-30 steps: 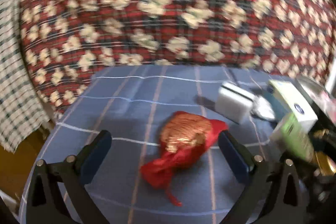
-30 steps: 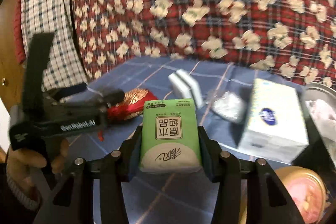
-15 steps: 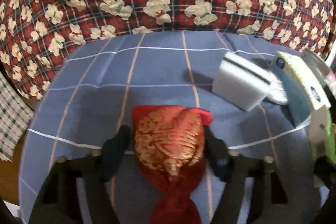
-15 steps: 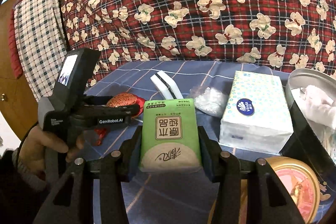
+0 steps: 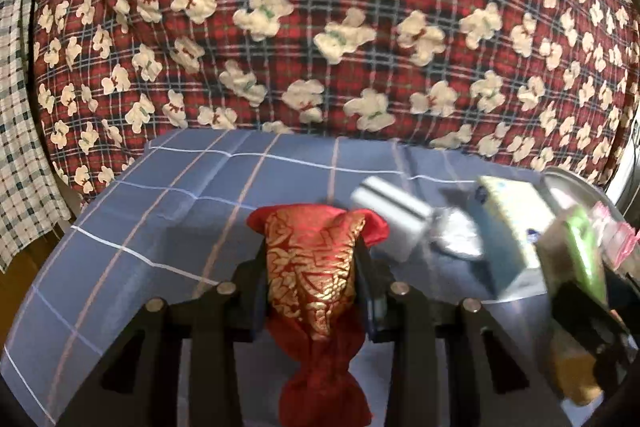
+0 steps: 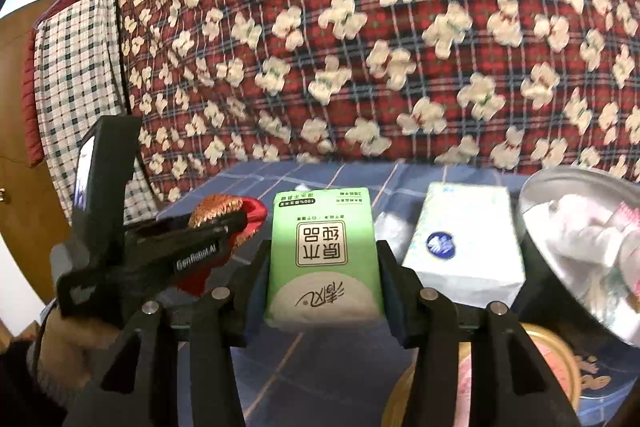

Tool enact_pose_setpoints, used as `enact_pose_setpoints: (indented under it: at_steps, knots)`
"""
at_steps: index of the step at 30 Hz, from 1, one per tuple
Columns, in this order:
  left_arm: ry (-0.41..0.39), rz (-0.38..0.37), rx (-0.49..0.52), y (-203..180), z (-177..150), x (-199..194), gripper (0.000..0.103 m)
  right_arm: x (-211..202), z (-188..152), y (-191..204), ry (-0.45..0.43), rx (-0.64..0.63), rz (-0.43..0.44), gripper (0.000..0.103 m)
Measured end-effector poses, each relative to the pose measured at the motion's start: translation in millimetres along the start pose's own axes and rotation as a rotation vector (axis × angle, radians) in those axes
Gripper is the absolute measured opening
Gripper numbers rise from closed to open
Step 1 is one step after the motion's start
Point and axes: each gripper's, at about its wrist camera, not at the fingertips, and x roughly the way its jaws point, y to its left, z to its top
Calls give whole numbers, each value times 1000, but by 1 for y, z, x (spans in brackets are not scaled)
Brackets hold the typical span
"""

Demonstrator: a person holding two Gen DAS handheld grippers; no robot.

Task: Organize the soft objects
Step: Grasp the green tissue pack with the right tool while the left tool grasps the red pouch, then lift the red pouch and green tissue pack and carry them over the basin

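Observation:
My left gripper (image 5: 312,267) is shut on a red and gold brocade pouch (image 5: 310,267) and holds it above the blue checked cloth (image 5: 200,195). The pouch's tied neck hangs down between the fingers. My right gripper (image 6: 324,267) is shut on a green tissue pack (image 6: 323,263), held upright above the cloth. In the right wrist view the left gripper (image 6: 236,223) with the pouch (image 6: 216,209) is to the left of the pack.
A white and blue tissue box (image 6: 466,239) lies right of the pack, a round metal tin (image 6: 580,239) with white soft things beyond it. A white sponge block (image 5: 390,215) and a clear plastic bag (image 5: 456,235) lie behind. A gold-rimmed lid (image 6: 528,375) sits in front. A teddy-print quilt (image 5: 320,27) fills the background.
My left gripper closed around the red pouch and lifted it off the cloth. The right gripper kept its hold on the green pack and rose a little.

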Motion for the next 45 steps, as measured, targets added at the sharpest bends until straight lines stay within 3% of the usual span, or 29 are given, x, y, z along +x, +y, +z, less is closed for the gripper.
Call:
enact_pose_setpoints:
  at_steps: [7, 12, 25, 45]
  knots:
    - [-63, 21, -13, -34, -7, -21, 35, -16, 3, -1, -77, -40, -60, 52]
    - [-89, 57, 30, -50, -12, -28, 35, -29, 1, -12, -101, -33, -92, 52]
    - [-106, 77, 41, -67, -22, -36, 35, -51, -2, -31, -147, -4, -123, 52]
    - [-105, 38, 19, -97, -33, -49, 35, -82, -7, -49, -214, -41, -198, 52]
